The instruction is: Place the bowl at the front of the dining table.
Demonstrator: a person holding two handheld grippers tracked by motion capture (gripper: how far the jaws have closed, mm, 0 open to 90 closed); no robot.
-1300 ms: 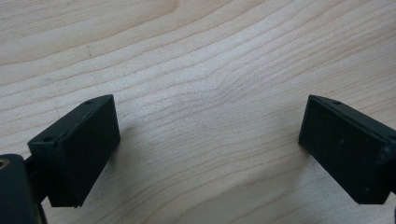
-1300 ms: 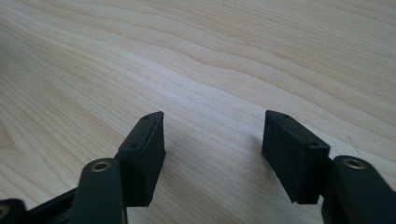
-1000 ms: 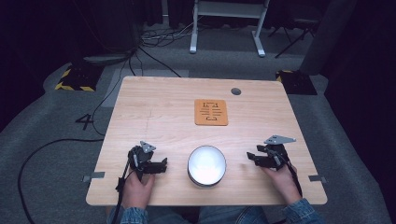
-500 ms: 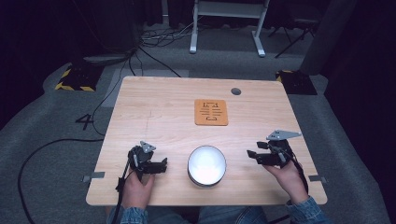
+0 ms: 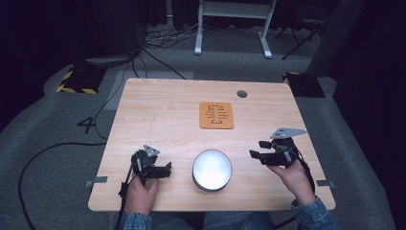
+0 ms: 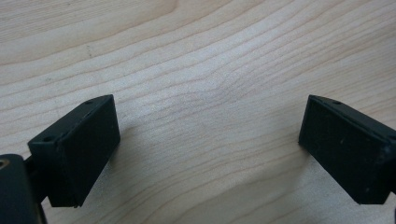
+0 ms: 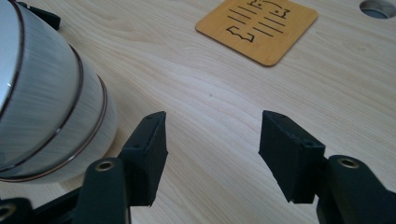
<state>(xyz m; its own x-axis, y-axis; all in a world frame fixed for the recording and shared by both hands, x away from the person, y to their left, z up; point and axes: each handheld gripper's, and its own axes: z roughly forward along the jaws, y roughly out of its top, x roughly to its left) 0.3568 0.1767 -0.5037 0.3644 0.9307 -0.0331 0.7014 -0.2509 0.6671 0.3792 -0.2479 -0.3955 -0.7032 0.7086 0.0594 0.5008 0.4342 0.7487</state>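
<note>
Sitting near the front edge of the tabletop (image 5: 158, 110), about midway between your two hands, the white bowl (image 5: 212, 170) stands upright with its bright inside facing up. In the right gripper view its outer wall (image 7: 46, 116) shows pale grey-white with thin dark bands running round it.

Your right claw (image 5: 256, 155) is just to the right of the bowl, lifted slightly and pointing toward it, with a gap of bare wood between its tips and the bowl's wall. Its jaws stand apart, released, with nothing between them but wood grain (image 7: 212, 140).

Your left claw (image 5: 165, 168) sits on the bowl's other side, low over the tabletop and pointing toward the bowl, close to it but not touching. In the left gripper view its jaws are spread wide, also released, with only bare wood (image 6: 210, 116) between them.

Farther back, beyond the bowl and well apart from it, an orange square coaster (image 5: 216, 115) with dark line markings lies flat. Near the far edge, right of centre, there is a small round grey cable hole (image 5: 242, 93).
</note>
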